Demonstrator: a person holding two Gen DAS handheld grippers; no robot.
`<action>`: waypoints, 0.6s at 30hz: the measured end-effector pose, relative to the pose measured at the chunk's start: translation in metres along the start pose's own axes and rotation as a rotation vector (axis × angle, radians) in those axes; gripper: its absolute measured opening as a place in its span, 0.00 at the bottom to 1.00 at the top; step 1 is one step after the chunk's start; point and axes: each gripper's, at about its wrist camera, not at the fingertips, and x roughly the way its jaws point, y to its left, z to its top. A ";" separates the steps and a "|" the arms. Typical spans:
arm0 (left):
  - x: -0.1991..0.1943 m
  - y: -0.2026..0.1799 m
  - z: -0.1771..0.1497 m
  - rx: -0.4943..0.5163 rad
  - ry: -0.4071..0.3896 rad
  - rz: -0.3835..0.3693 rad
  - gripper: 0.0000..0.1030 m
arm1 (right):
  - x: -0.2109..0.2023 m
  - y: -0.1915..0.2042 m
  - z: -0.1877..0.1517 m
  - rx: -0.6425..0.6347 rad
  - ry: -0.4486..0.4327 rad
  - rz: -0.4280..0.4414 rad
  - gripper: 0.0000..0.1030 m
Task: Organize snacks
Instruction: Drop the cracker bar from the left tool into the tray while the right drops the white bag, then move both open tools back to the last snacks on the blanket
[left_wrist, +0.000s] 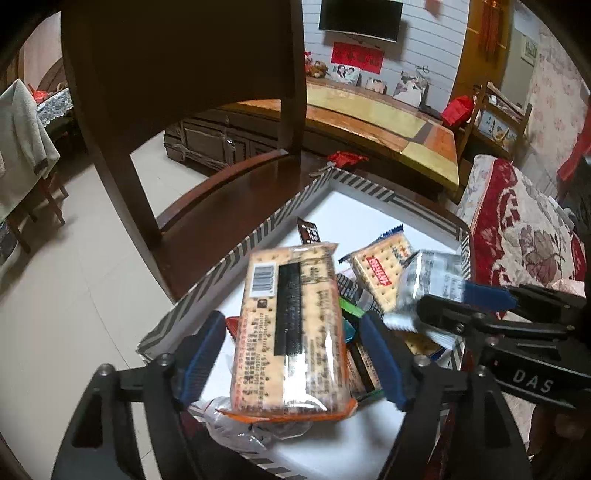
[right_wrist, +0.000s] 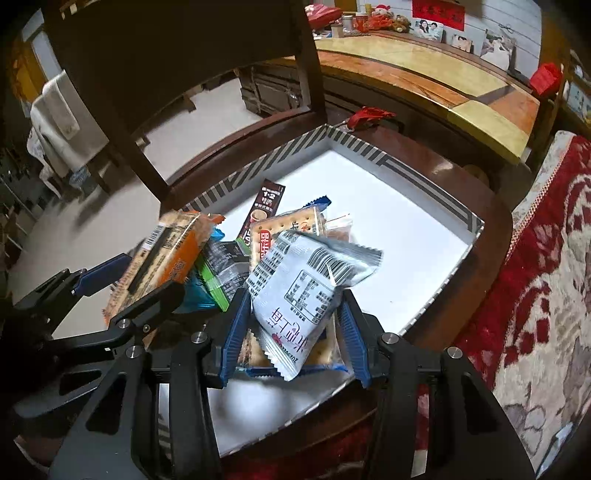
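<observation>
A shallow white box with striped walls (left_wrist: 369, 184) (right_wrist: 369, 147) sits on a wooden chair seat and holds a pile of snacks. My left gripper (left_wrist: 293, 321) (right_wrist: 144, 284) is open over the pile's left side. An orange-edged cracker pack (left_wrist: 291, 332) (right_wrist: 166, 254) lies between its blue pads, with a gap on each side. My right gripper (right_wrist: 295, 299) (left_wrist: 458, 299) is shut on a silver packet (right_wrist: 306, 280) (left_wrist: 428, 284), which stands tilted above the pile. Beneath lie a blue-edged cracker pack (left_wrist: 380, 273), a brown stick sachet (right_wrist: 264, 210) and a green packet (right_wrist: 210, 280).
The chair's dark backrest (left_wrist: 184, 55) rises at the far left behind the box. A red wrapper (right_wrist: 369, 114) lies on the seat past the box's far corner. A red patterned cushion (right_wrist: 535, 295) borders the right. The box's far right half shows bare white floor (right_wrist: 388, 206).
</observation>
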 end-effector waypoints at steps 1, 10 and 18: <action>-0.002 0.001 0.000 -0.001 -0.004 -0.001 0.81 | -0.002 -0.001 -0.001 0.005 -0.002 0.002 0.49; -0.017 -0.008 -0.002 0.021 -0.043 -0.003 0.88 | -0.026 0.000 -0.017 0.009 -0.033 -0.003 0.50; -0.029 -0.039 -0.008 0.069 -0.062 -0.035 0.91 | -0.055 -0.017 -0.046 0.065 -0.080 -0.036 0.50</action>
